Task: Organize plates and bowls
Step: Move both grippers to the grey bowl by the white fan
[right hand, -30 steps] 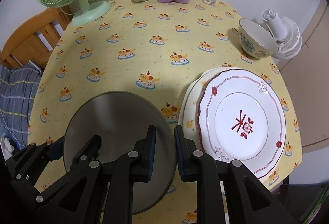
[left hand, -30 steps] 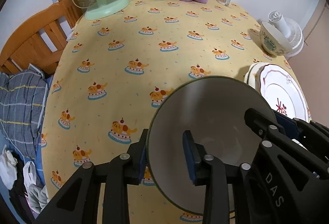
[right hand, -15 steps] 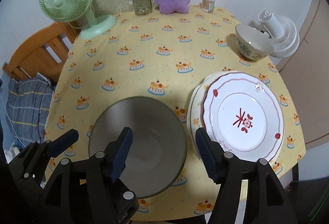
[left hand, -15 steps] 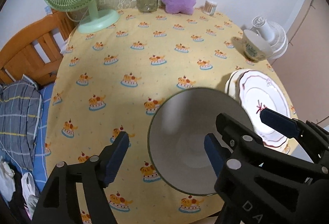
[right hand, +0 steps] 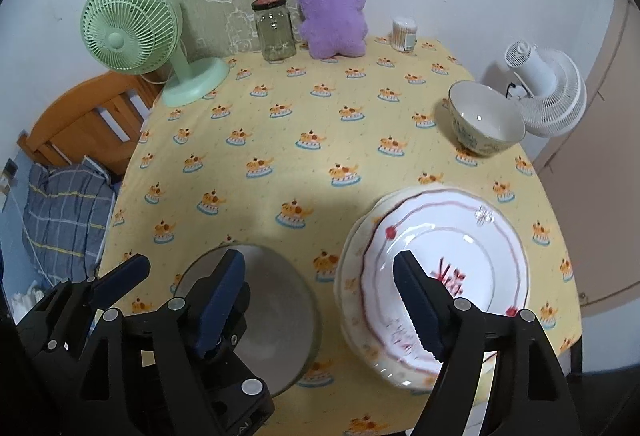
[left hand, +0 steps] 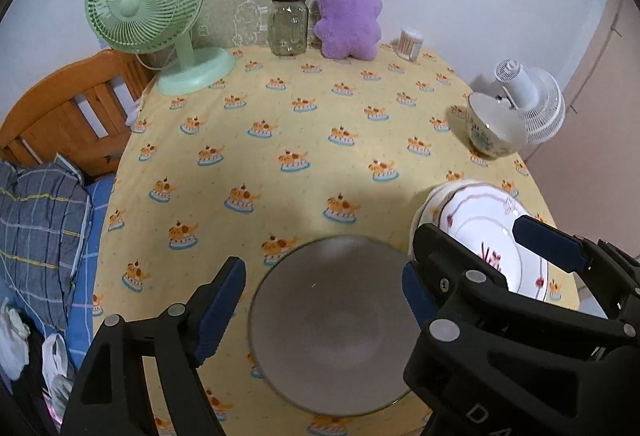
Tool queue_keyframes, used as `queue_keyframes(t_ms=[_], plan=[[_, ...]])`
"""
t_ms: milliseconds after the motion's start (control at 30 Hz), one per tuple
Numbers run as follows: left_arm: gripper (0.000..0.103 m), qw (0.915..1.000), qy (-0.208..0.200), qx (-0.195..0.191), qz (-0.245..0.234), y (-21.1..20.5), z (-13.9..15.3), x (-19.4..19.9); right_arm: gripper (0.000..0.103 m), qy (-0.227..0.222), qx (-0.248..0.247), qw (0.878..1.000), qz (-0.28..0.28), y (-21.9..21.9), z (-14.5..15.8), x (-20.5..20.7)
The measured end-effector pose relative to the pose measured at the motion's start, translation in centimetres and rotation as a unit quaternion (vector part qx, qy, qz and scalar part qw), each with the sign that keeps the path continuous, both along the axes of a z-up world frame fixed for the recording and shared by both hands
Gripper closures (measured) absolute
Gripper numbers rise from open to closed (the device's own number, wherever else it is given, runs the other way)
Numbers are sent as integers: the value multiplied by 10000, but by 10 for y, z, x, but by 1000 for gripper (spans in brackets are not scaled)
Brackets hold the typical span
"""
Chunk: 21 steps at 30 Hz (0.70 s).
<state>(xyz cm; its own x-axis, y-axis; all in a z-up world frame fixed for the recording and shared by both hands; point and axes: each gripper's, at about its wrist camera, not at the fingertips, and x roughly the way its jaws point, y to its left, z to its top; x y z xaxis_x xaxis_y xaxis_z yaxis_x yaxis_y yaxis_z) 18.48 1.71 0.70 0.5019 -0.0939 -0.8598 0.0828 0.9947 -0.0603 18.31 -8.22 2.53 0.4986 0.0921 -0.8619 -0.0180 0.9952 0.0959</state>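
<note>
A grey bowl [left hand: 332, 324] sits on the yellow tablecloth near the front edge; it also shows in the right wrist view [right hand: 276, 320]. My left gripper [left hand: 320, 300] is open above it, jaws wide to either side. My right gripper [right hand: 320, 300] is open too, between the grey bowl and the stack of white plates with red trim [right hand: 448, 276], which also shows in the left wrist view [left hand: 480, 228]. A patterned bowl [right hand: 484, 123] stands at the right edge, also in the left wrist view [left hand: 490, 127].
At the back stand a green fan [left hand: 152, 7], a glass jar [left hand: 289, 23], a purple plush [left hand: 347, 19] and a cotton swab tub [left hand: 410, 43]. A white fan [right hand: 548, 91] sits off the right edge. A wooden bed frame [left hand: 60, 107] with bedding lies left.
Both grippers let go of the grey bowl's rim, opened wide and drew up and back. The bowl now rests on the table beside the plates.
</note>
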Motion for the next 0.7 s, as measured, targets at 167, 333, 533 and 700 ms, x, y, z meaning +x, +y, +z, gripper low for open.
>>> queue_keyframes(t_ms=[167, 333, 533, 700], plan=[[19, 9996, -128, -8, 236, -24, 7, 9, 16, -132, -26, 9998, 170, -24, 8, 13], [19, 9993, -188, -40, 331, -53, 9, 19, 16, -187, -40, 9993, 307, -52, 12, 26], [19, 9991, -168, -33, 376, -91, 7, 34, 16, -150, -57, 9989, 445, -90, 12, 42], [21, 9992, -244, -62, 322, -120, 4, 45, 16, -181, 25, 9978, 638, -119, 9, 54]])
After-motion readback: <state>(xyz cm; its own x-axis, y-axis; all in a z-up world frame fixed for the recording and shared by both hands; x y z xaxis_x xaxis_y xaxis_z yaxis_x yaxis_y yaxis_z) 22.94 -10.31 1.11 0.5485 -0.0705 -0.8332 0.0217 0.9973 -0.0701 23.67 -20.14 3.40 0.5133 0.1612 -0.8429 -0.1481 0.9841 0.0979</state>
